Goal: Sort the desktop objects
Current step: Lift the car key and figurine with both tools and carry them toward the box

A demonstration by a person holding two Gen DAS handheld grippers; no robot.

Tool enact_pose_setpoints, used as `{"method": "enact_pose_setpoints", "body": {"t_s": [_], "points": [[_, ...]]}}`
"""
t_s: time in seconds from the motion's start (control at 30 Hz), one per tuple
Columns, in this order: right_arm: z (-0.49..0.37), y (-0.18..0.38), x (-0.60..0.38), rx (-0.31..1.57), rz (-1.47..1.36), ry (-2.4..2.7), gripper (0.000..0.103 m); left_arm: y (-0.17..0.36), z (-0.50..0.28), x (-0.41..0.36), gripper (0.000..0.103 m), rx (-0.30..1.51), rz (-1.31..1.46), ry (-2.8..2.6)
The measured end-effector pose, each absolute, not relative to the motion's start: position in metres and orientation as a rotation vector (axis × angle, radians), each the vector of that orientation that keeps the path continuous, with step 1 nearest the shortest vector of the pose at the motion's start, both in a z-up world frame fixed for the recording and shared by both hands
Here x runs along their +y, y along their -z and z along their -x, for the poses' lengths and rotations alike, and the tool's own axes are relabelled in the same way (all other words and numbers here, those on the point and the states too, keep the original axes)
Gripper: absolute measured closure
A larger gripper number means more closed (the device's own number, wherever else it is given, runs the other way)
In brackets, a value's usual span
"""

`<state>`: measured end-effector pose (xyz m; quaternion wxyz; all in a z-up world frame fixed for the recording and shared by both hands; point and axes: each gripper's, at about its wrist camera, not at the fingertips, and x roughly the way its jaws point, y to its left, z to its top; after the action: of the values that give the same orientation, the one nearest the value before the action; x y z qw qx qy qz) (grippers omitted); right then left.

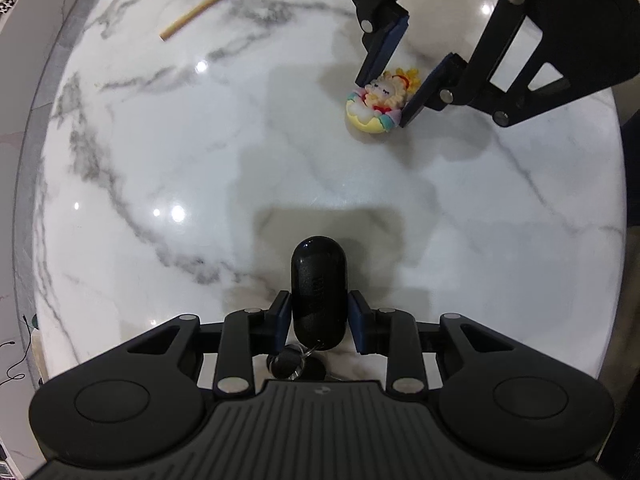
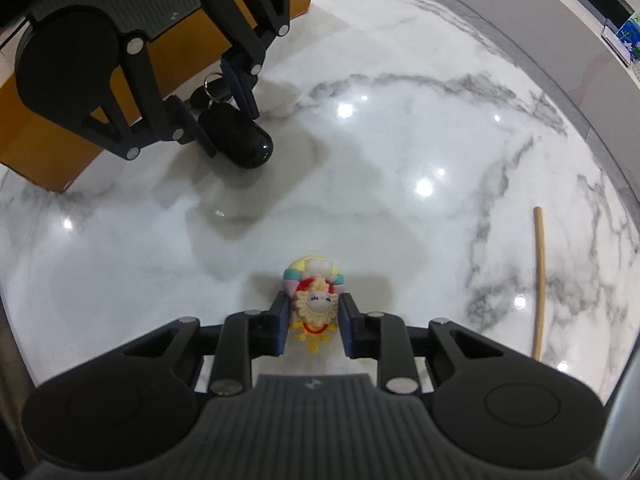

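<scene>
- Left gripper (image 1: 319,322) was clenched on the black capsule-shaped key fob (image 1: 319,292), its blue pads (image 1: 283,316) pressed to the fob's two flanks. The grip sat toward the ring end, so most of the rounded body projected forward beyond the fingertips.
- Risk, as judged: the fob's glossy, curved shell offered little purchase. A tilt or jolt could let it pivot or slide out between the pads, and the dangling key ring (image 2: 211,84) with its small black tags could swing or catch on the edge of the orange box (image 2: 48,148) just behind it.
- Right gripper (image 2: 313,326) straddled the colourful figurine (image 2: 314,300), which stood on the marble tabletop (image 1: 160,160). The jaws were parted, one on either side of the toy. Whether the pads were touching it could not be told, though a narrow gap appeared on the right side.
- Risk, as judged: the figurine's irregular, frilled outline meant the pads might close on petals rather than the body, tipping the toy on its rounded pastel base or squeezing it forward out of the grasp.
- The two grippers were well apart across the table, so collision seemed unlikely.
- A wooden stick (image 2: 539,280) lay near the table's edge, clear of both grippers.
</scene>
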<state>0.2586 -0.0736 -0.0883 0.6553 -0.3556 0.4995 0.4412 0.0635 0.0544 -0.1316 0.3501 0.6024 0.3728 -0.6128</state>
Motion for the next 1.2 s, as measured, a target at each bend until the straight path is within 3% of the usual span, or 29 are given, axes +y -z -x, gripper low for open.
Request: {"method": "enact_pose_setpoints", "body": {"t_s": [0.2,0.53,0.57,0.6,0.8,1.0,1.03,1.07,1.1,1.13,1.2], "points": [[-0.253,0.062,-0.076,1.098,0.803,-0.977,0.076,0.095,-0.062,0.046,0.069,0.945,-1.498,1.555],[-0.219,-0.01,-0.065,1.003,0.872,-0.973,0.076,0.03,-0.065,0.094,0.069,0.885,-1.44,1.471],[-0.212,-0.023,-0.063,0.984,0.882,-0.976,0.076,0.014,-0.064,0.102,0.072,0.86,-1.437,1.461],[-0.206,-0.034,-0.061,0.965,0.889,-0.978,0.076,0.007,-0.065,0.106,0.083,0.843,-1.431,1.452],[-0.16,-0.111,-0.044,0.827,0.924,-0.984,0.076,-0.09,-0.058,0.159,0.089,0.731,-1.29,1.426],[-0.123,-0.164,-0.02,0.724,0.957,-0.995,0.076,-0.121,-0.045,0.196,0.093,0.685,-1.253,1.387],[-0.117,-0.168,-0.018,0.714,0.962,-0.994,0.076,-0.116,-0.042,0.198,0.092,0.684,-1.264,1.374],[-0.114,-0.171,-0.016,0.709,0.966,-0.994,0.076,-0.108,-0.039,0.196,0.085,0.685,-1.276,1.359],[-0.11,-0.171,-0.017,0.707,0.967,-0.995,0.076,-0.098,-0.037,0.194,0.071,0.678,-1.288,1.338],[-0.107,-0.17,-0.018,0.711,0.967,-0.997,0.076,-0.088,-0.034,0.191,0.064,0.672,-1.3,1.321],[-0.103,-0.163,-0.02,0.725,0.972,-0.994,0.076,-0.067,-0.029,0.183,0.042,0.681,-1.328,1.317]]}}
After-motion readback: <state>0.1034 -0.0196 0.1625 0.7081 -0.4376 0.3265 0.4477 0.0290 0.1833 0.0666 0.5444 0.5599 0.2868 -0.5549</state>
